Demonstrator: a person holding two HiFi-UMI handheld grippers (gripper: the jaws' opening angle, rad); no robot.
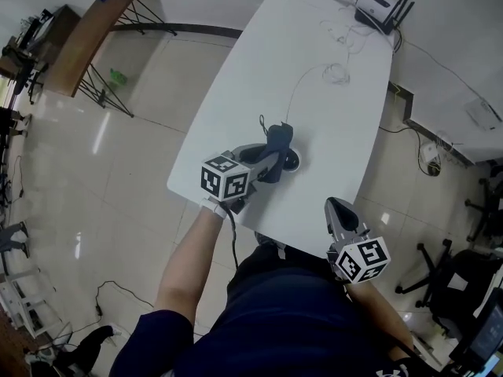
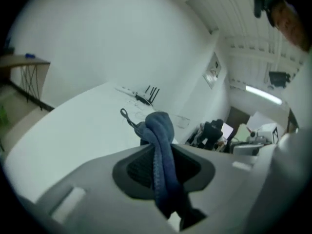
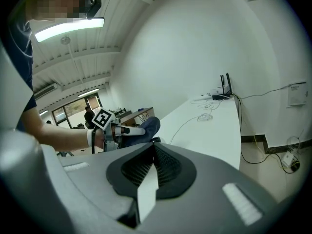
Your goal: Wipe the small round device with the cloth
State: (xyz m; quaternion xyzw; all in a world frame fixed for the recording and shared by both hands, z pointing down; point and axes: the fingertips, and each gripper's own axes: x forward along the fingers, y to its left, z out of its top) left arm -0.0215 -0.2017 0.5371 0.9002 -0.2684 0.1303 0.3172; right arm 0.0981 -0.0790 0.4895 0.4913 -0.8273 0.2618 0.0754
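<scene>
In the head view, the left gripper (image 1: 271, 160) pinches a dark blue cloth (image 1: 277, 138) and holds it down on the small round device (image 1: 293, 162). The device sits on the white table (image 1: 236, 124), well apart from the router (image 1: 380, 7) and at the opposite, nearer end of the tabletop. A white cable (image 1: 334, 73) lies looped between the router and the device. The right gripper (image 1: 334, 206) hovers at the table's near edge, farther from the router than the device is, touching nothing.

In the left gripper view, the left gripper (image 2: 159, 172) has its jaws clamped on the cloth (image 2: 161, 145), which bunches up in a fold beyond them. The router (image 2: 146, 96) stands far behind it on the table (image 2: 63, 135). The device itself is hidden by the cloth here.

In the right gripper view, the right gripper (image 3: 155, 167) has its jaws pressed together with nothing between them. Beyond them the left gripper (image 3: 139, 129) holds the cloth (image 3: 150, 125) low over the table (image 3: 214, 130), well short of the router (image 3: 222, 95) at the far end.
</scene>
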